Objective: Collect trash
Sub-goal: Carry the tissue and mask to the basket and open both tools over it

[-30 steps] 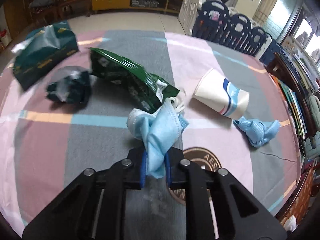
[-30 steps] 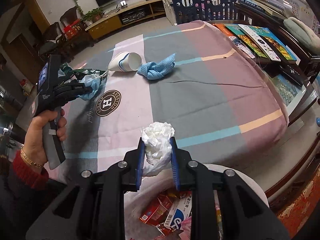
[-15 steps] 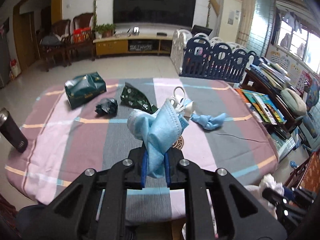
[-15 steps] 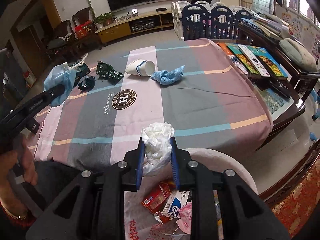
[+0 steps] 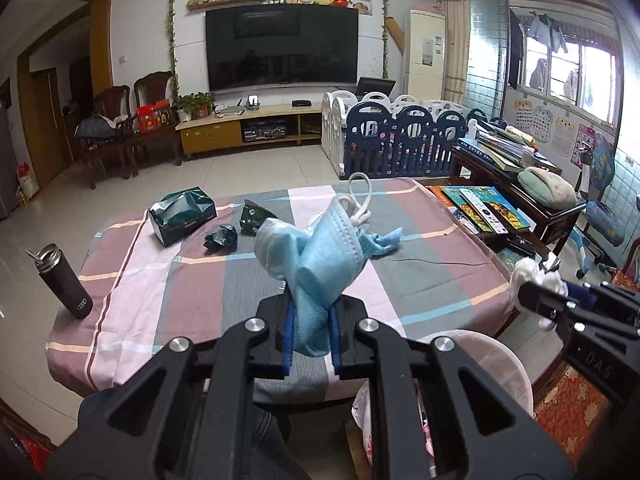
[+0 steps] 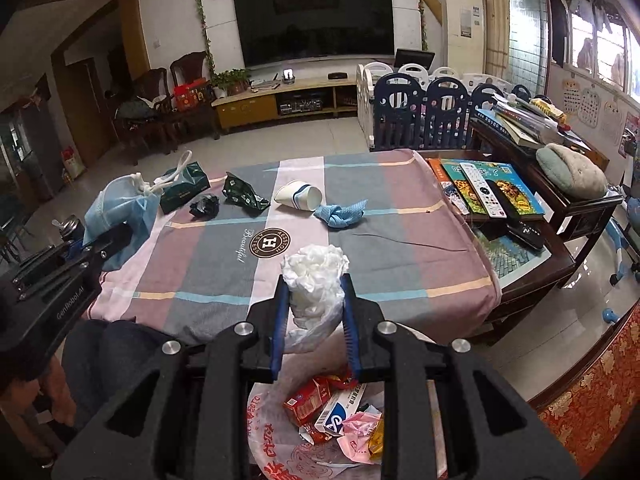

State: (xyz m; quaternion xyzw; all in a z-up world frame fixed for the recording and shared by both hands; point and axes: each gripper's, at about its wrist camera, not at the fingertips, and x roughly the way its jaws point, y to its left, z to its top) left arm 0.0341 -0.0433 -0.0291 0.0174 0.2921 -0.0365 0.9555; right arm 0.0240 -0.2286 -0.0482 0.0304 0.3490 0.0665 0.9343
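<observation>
- Mask (image 5: 320, 256): light blue, crumpled, white ear loops sticking up; pinched between the left gripper's (image 5: 311, 340) pads, bulging above them.
- Wad (image 6: 314, 280): white crumpled tissue with thin clear plastic hanging below; clamped in the right gripper (image 6: 314, 320).
- Bin (image 6: 320, 420): white-lined, directly below the right gripper, holding cartons and wrappers.
- Cup (image 6: 299, 197): white paper, blue stripe, on its side on the surface, well ahead of the right gripper.
- Cloth (image 6: 340, 214): blue, bunched, just right of the cup.
- Wrapper (image 6: 240, 194): dark green, crumpled, left of the cup.
- Ball (image 6: 205, 205): dark crumpled foil, left of the wrapper.

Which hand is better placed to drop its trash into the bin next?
Right. Its gripper holds the white wad directly above the lined bin; the left gripper's mask hangs over the tablecloth.
</observation>
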